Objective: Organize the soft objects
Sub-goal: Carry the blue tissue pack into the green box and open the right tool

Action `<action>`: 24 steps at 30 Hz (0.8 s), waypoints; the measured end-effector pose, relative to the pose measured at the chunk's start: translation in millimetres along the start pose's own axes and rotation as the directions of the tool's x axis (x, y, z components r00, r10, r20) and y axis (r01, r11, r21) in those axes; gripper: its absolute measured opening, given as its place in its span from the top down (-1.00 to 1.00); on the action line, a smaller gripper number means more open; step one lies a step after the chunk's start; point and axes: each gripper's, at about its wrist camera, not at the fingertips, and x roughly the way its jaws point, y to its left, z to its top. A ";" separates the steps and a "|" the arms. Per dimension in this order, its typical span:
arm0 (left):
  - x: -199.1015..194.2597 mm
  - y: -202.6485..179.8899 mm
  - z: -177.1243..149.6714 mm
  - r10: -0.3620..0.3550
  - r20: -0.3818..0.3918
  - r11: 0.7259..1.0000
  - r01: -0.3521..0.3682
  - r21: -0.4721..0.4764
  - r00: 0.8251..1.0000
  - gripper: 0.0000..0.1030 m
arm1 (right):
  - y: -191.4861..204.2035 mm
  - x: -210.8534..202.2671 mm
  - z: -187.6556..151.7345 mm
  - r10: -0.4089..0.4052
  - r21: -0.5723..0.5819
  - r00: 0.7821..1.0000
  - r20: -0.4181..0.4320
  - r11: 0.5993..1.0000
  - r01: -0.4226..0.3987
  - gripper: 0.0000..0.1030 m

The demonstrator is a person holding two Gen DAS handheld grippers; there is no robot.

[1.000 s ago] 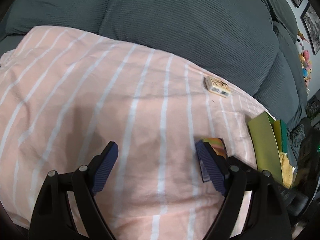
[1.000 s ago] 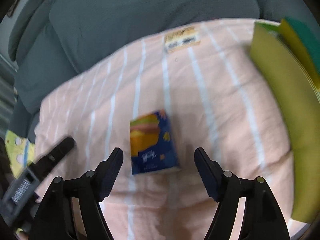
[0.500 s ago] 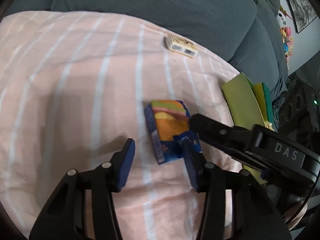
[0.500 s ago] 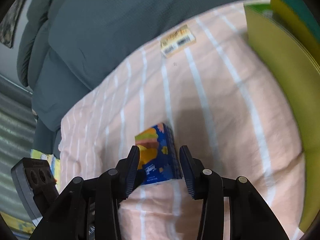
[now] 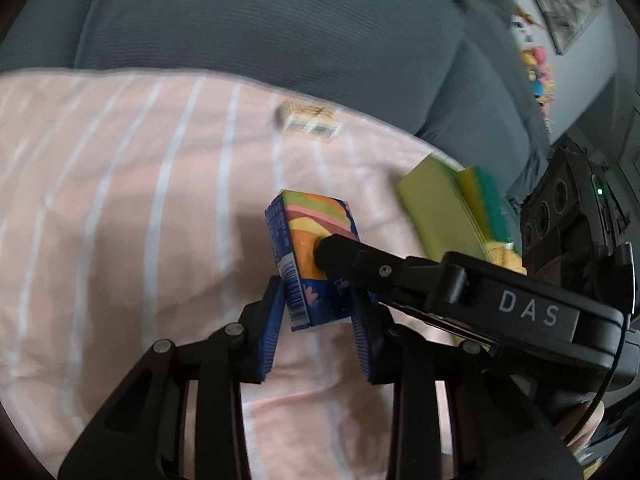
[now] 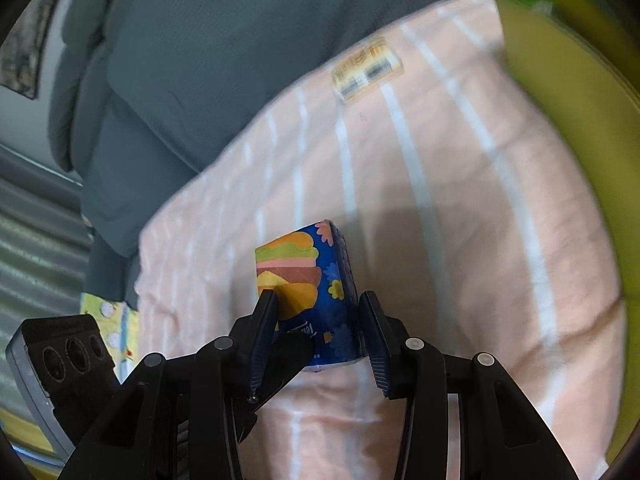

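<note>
Tissue pack [image 5: 316,264], blue with a burger print, sits on the striped pink sheet [image 5: 120,216], tilted up, its long axis running away from both my grippers. My left gripper [image 5: 318,316] has just been closing and now pinches its near end; my right gripper [image 6: 316,332] clamps the same end across the width. Both hands are equally near. Green sponges [image 5: 452,208] lie to the right, a small beige pack [image 5: 310,122] farther off.

Blue burger-print tissue pack [image 5: 316,264] sits between jaws of left gripper [image 5: 317,322] and right gripper [image 6: 318,334], on pink white-striped sheet [image 5: 120,216]. Small beige barcode box [image 5: 310,122] lies ahead of jaws; yellow-green sponge stack [image 5: 452,208] ahead-right, grey cushion [image 5: 280,28] behind.
</note>
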 end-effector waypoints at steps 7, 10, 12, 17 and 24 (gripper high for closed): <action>-18.2 -51.3 16.3 -0.085 0.110 0.992 0.073 0.107 0.990 0.42 | 10.6 -73.1 8.2 -0.008 -0.060 0.978 0.206 0.998 0.021 0.13; -11.9 -85.2 22.3 -0.122 0.127 0.978 0.097 0.183 0.984 0.42 | 1.2 -99.2 13.2 -0.007 -0.038 0.961 0.275 0.999 0.018 0.13; -4.9 -103.1 26.3 -0.148 0.129 0.969 0.118 0.216 0.981 0.42 | -8.4 -117.2 17.2 -0.025 -0.014 0.947 0.319 0.999 0.031 0.13; 18.6 -150.1 35.4 -0.208 0.094 0.938 0.172 0.300 0.974 0.42 | -44.9 -160.3 23.4 -0.062 0.060 0.900 0.432 0.997 0.041 0.13; 61.5 -207.2 41.7 -0.254 0.008 0.895 0.232 0.380 0.967 0.42 | -103.7 -198.1 32.4 -0.122 0.167 0.857 0.501 0.985 0.043 0.12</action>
